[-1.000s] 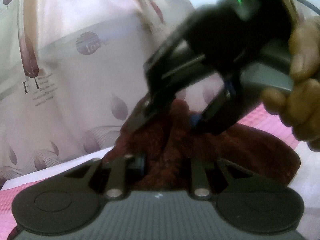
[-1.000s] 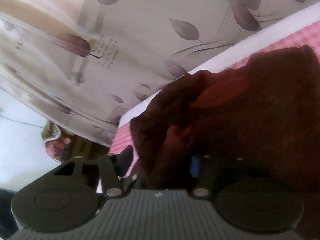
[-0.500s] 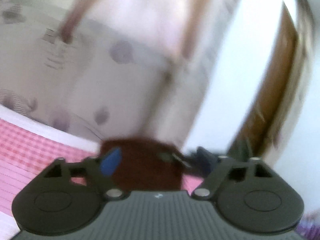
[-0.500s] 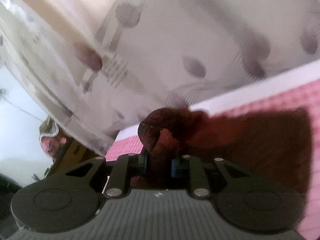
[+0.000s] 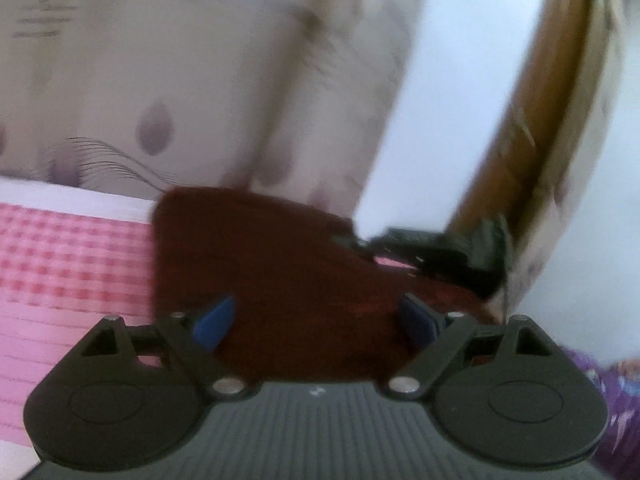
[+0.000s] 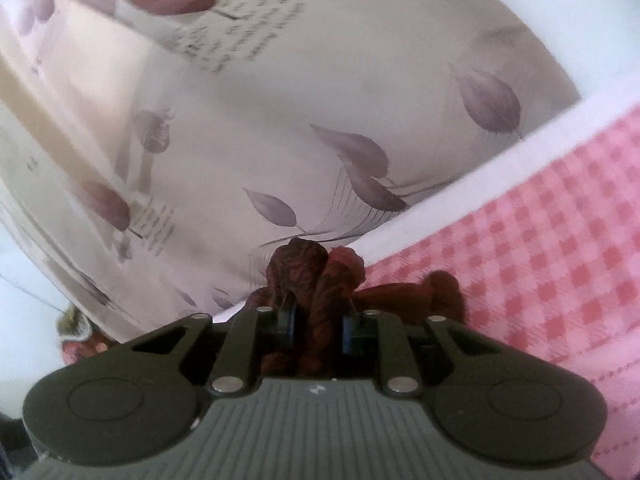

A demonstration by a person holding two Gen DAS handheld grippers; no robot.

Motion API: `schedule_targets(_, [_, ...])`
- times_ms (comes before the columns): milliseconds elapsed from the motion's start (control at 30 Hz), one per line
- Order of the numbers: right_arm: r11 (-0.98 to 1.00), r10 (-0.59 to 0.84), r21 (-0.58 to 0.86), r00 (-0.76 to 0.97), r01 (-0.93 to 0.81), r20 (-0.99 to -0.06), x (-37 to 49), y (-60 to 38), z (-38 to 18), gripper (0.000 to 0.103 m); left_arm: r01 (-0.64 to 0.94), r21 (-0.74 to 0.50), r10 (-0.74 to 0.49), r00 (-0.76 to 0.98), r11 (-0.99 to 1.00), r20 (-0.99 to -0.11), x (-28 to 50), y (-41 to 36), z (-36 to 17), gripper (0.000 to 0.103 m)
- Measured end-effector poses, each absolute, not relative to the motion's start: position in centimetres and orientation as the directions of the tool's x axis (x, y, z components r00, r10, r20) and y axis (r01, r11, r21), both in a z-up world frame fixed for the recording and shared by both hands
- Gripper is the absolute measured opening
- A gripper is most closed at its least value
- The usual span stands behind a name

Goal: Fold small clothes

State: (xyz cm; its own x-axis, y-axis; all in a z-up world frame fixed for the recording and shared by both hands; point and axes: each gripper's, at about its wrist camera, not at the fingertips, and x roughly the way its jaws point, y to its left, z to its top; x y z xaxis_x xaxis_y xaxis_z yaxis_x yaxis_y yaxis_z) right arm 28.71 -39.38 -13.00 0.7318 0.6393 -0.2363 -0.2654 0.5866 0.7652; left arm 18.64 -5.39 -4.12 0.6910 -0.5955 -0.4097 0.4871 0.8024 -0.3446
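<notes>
A dark maroon fleece garment (image 5: 264,264) lies spread on the pink checked sheet (image 5: 72,264). My left gripper (image 5: 316,320) hovers just over its near edge, jaws wide open. The blue pads (image 5: 214,322) stand apart and grip nothing. At the garment's far right corner the right gripper (image 5: 440,252) shows as a dark blur pinching the fabric. In the right wrist view my right gripper (image 6: 318,324) is shut on a bunched fold of the maroon garment (image 6: 316,276), which sticks up between the pads.
A pale curtain with purple leaf print (image 6: 320,120) hangs close behind the bed's white edge (image 6: 480,176). A brown wooden door frame (image 5: 532,120) and a white wall stand to the right. Purple patterned fabric (image 5: 608,396) lies at the lower right.
My left gripper has let go of the garment and opened wide, swinging round to face its edge. The right gripper has closed on a bunch of the fabric and drawn it sideways.
</notes>
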Motion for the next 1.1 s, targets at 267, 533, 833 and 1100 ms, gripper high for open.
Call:
schedule_targets(267, [0.454, 0.564, 0.86, 0.822, -0.233, -0.075, 26.1, -43.4, -15.4, 0.068, 0.614, -0.09, -0.569, 0.654, 0.784, -0.498, 16.4, -10.3, -7.7, 0.089])
schedule_targets(533, [0.569, 0.664, 0.748, 0.727, -0.341, -0.174, 22.4, -41.2, -12.0, 0.067, 0.644, -0.062, -0.586, 0.647, 0.763, -0.488, 16.0, -11.6, -9.2, 0.094])
schedule_targets(833, [0.734, 0.587, 0.592, 0.75, -0.333, -0.305, 24.6, -36.7, -11.5, 0.019, 0.628, -0.068, -0.58, 0.665, 0.775, -0.471, 16.4, -11.9, -9.5, 0.094])
schedule_targets(1100, [0.786, 0.505, 0.526, 0.827, -0.323, -0.246, 23.1, -38.6, -10.7, 0.014, 0.655, -0.06, -0.597, 0.642, 0.753, -0.48, 15.8, -12.7, -9.6, 0.097])
